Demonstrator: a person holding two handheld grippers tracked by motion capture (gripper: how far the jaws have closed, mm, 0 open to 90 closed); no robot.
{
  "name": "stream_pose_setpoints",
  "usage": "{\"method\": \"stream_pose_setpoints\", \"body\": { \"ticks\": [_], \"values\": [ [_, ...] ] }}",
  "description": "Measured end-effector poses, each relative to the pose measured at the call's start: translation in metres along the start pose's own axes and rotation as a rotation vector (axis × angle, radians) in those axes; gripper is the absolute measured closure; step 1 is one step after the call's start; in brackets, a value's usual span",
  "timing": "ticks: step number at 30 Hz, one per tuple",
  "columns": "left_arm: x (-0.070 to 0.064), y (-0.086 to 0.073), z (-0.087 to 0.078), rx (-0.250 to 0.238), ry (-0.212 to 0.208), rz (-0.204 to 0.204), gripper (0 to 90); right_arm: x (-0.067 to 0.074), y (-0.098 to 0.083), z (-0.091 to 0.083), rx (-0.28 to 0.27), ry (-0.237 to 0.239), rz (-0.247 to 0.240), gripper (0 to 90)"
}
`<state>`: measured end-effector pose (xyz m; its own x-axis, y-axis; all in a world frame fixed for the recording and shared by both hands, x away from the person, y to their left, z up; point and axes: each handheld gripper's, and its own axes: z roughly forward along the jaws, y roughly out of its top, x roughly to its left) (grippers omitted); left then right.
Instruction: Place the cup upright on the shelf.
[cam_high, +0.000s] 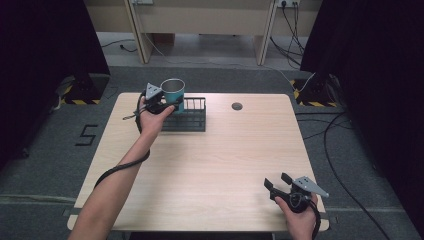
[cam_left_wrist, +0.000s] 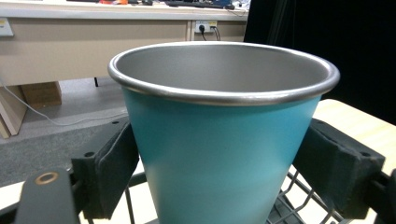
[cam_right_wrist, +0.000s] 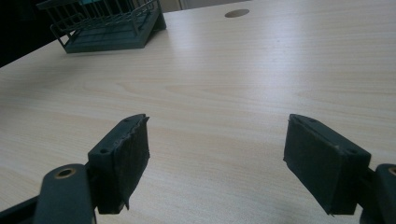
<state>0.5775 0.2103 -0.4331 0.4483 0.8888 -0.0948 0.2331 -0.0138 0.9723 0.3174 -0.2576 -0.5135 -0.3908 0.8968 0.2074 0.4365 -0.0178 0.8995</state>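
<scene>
Left hand-held gripper (cam_high: 171, 105) is clamping the teal cup (cam_high: 173, 90) over the wire rack (cam_high: 192, 120) near the bench's (cam_high: 210, 165) far-left edge; right hand-held gripper (cam_high: 275, 187) is sitting open. Smooth tapered sides, so it could slip if squeezed loosely.

A black "5" (cam_high: 88, 135) is marked on the grey floor (cam_high: 45, 165).

table (cam_high: 210, 165): light wood, round hole (cam_high: 237, 106) far right of centre | floor: grey carpet, painted "5" (cam_high: 87, 135) left | black curtains (cam_high: 45, 60) both sides | cables (cam_high: 345, 150) right
</scene>
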Motion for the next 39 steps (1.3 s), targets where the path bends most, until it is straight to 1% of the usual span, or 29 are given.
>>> {"method": "stream_pose_setpoints", "body": {
  "ticks": [9, 13, 16, 20, 22, 23, 26, 30, 33, 34, 37, 39],
  "values": [
    [-0.002, -0.007, 0.004, 0.021, 0.008, 0.0, 15.5, 0.0, 0.0, 0.0, 0.0, 0.0, 0.001, 23.2],
    [-0.003, -0.011, 0.006, 0.039, 0.014, 0.008, 15.5, 0.0, 0.0, 0.0, 0.0, 0.0, 0.002, 23.1],
    [-0.003, -0.013, 0.006, 0.047, 0.016, 0.004, 15.4, 0.0, 0.0, 0.0, 0.0, -0.001, 0.0, 23.2],
    [-0.004, -0.018, 0.008, 0.079, 0.03, 0.005, 15.4, 0.0, 0.0, 0.0, 0.0, 0.0, 0.003, 23.2],
    [-0.004, -0.019, 0.008, 0.078, 0.034, 0.003, 15.4, 0.001, 0.0, 0.0, 0.0, -0.001, 0.003, 23.2],
    [-0.004, -0.019, 0.008, 0.081, 0.036, 0.001, 15.4, 0.001, 0.0, 0.0, 0.001, -0.001, 0.006, 23.2],
    [-0.005, -0.018, 0.007, 0.095, 0.034, 0.013, 15.3, 0.001, 0.0, 0.0, 0.001, 0.0, 0.002, 23.2],
    [-0.005, -0.016, 0.007, 0.111, 0.034, 0.011, 15.2, 0.001, 0.0, 0.0, 0.004, 0.0, 0.003, 23.2],
    [-0.005, -0.017, 0.006, 0.115, 0.032, 0.019, 14.1, 0.001, 0.0, 0.0, 0.003, 0.0, 0.003, 23.2],
    [-0.006, -0.017, 0.004, 0.119, 0.031, 0.03, 14.1, 0.001, 0.0, -0.001, 0.004, 0.0, 0.009, 23.2],
    [-0.005, -0.016, 0.002, 0.12, 0.03, 0.029, 14.1, 0.001, 0.0, 0.0, 0.004, 0.0, 0.003, 23.2],
    [-0.005, -0.016, -0.001, 0.121, 0.033, 0.038, 14.1, 0.001, 0.0, 0.0, 0.004, -0.001, 0.003, 23.2]
  ]
}}
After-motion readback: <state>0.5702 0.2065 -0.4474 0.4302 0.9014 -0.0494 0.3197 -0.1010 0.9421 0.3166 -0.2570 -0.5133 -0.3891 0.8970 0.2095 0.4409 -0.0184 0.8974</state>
